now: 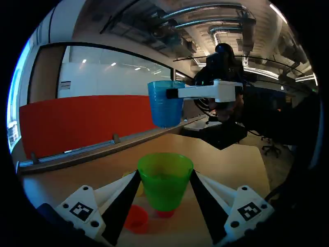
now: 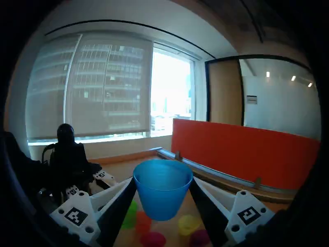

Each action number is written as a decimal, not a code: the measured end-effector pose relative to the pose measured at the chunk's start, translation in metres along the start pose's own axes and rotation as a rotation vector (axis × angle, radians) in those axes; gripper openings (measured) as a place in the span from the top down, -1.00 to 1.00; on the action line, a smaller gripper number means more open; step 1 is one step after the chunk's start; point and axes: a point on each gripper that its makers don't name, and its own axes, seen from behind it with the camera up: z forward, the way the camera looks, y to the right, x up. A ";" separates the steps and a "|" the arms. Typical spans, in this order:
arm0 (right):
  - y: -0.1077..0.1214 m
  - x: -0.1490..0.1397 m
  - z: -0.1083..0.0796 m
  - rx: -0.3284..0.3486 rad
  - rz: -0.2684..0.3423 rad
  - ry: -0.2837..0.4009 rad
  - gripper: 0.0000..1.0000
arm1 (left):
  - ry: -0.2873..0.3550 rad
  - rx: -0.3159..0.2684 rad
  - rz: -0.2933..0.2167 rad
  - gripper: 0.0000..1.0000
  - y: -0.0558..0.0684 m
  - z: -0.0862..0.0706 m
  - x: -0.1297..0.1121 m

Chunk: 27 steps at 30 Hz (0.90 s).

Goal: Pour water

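Observation:
A green cup stands upright between the fingers of my left gripper, which is shut on it above the wooden table. Farther off in the left gripper view, a blue cup hangs in the air, held by the other gripper's white fingers with a hand behind them. In the right gripper view that blue cup sits upright in my right gripper, shut on it. The left gripper's marked fingers and the green cup appear low at left there.
Small cups lie on the table below: red, yellow, orange, pink and purple. A red partition with a metal rail runs along the table's far side. An office chair stands beyond the table's end.

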 end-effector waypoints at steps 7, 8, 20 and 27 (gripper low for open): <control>0.002 -0.016 -0.011 0.006 -0.025 -0.045 -0.82 | -0.054 -0.006 0.014 -0.71 0.001 -0.002 -0.012; 0.002 -0.019 -0.012 0.007 -0.028 -0.052 -0.82 | -0.062 -0.006 0.015 -0.71 0.002 -0.002 -0.014; 0.009 -0.057 -0.027 -0.002 -0.063 -0.123 -0.82 | -0.144 -0.014 0.018 -0.71 0.006 -0.005 -0.042; 0.011 -0.082 -0.033 0.004 -0.071 -0.176 -0.82 | -0.186 -0.022 0.022 -0.71 0.011 -0.005 -0.057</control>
